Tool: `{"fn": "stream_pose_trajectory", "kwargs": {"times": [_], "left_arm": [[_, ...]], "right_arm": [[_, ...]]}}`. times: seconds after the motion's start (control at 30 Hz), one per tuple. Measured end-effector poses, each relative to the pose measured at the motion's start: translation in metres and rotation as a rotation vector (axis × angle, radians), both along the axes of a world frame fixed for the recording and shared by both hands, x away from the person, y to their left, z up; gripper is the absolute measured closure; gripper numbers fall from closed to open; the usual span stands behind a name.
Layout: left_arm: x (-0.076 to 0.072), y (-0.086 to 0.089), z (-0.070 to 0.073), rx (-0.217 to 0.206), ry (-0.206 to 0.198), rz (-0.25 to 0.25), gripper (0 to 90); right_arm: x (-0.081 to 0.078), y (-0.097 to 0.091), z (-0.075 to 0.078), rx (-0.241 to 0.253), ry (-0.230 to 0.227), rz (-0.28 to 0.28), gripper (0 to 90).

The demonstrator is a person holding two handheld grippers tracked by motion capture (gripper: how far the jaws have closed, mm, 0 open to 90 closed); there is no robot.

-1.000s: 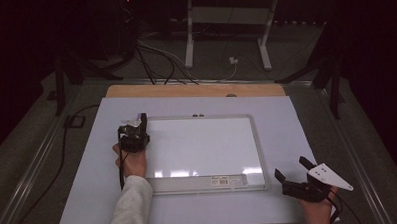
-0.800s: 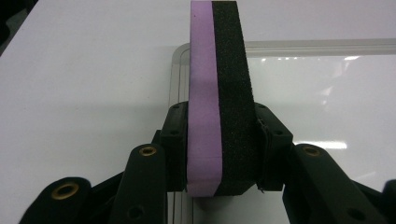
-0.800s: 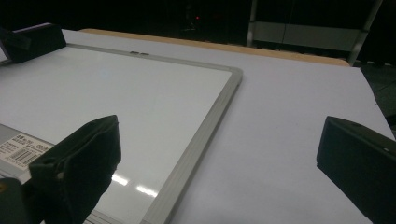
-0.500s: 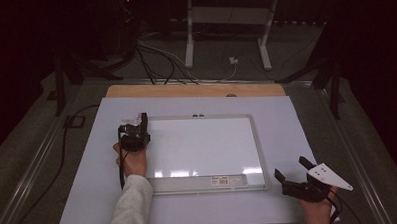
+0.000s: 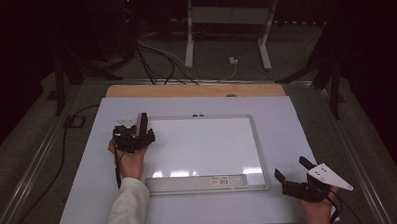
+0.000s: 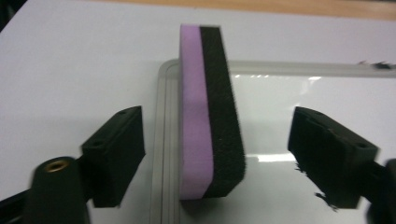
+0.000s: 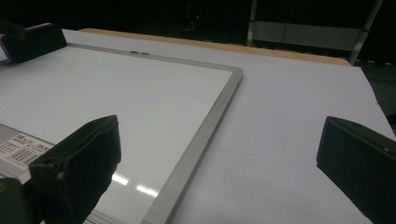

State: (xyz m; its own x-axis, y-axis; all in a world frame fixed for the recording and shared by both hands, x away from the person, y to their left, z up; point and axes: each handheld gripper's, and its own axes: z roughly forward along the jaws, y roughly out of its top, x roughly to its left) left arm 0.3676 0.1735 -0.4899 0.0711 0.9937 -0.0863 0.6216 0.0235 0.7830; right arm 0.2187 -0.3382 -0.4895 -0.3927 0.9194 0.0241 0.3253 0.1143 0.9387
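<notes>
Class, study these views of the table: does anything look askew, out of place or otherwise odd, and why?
Yes: the eraser stands on its narrow edge at the whiteboard's near-left corner, purple foam beside black felt, instead of lying flat. The left gripper's jaws have just opened and flank it without touching. Black specks cling to one jaw pad.

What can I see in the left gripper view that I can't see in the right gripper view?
Left gripper view: a close look at the purple-and-black foam eraser block. It stands on edge on the grey-framed white whiteboard, between the jaws of the left hand-held gripper, which have just been opening and don't touch it.
Right gripper view: the white barcode sticker, the rounded grey frame corner and the open right hand-held gripper.
Both: the whiteboard and the pale sheet covering the table.
</notes>
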Motion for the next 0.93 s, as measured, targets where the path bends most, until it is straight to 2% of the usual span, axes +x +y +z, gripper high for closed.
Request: {"fn": "stream_pose_trajectory", "kwargs": {"times": [0.07, 0.23, 0.37, 0.5, 0.57, 0.63, 0.7, 0.8, 0.9, 0.93], "left_arm": [[-0.004, 0.002, 0.004, -0.006, -0.015, -0.022, 15.4], [-0.012, 0.007, 0.017, -0.040, -0.055, -0.093, 1.5], [-0.025, 0.011, 0.028, -0.043, -0.110, -0.156, 0.5], [-0.049, 0.016, 0.031, -0.034, -0.155, -0.238, 0.5], [-0.064, 0.018, 0.030, 0.001, -0.182, -0.267, 0.5], [-0.079, 0.021, 0.028, 0.011, -0.216, -0.288, 0.5], [-0.095, 0.025, 0.025, 0.037, -0.257, -0.295, 0.5], [-0.115, 0.031, 0.020, 0.040, -0.293, -0.292, 0.5], [-0.125, 0.035, 0.017, 0.062, -0.309, -0.280, 0.5], [-0.127, 0.037, 0.016, 0.056, -0.311, -0.281, 0.5]], "right_arm": [[0.000, 0.000, 0.000, 0.001, 0.001, 0.000, 0.0], [0.000, 0.000, 0.000, 0.001, 0.002, 0.000, 0.0], [0.000, 0.001, 0.000, 0.002, 0.000, 0.001, 0.0], [-0.001, 0.000, 0.000, 0.006, -0.001, 0.000, 0.0], [-0.001, 0.000, 0.000, 0.005, -0.001, 0.002, 0.0], [-0.001, 0.001, 0.000, 0.007, 0.000, 0.004, 0.0], [-0.001, 0.002, 0.001, 0.006, -0.006, 0.009, 0.0], [-0.001, 0.004, 0.001, 0.006, -0.008, 0.014, 0.0], [-0.002, 0.005, 0.002, 0.004, -0.011, 0.019, 0.0], [-0.002, 0.005, 0.002, 0.004, -0.013, 0.021, 0.0]]}}
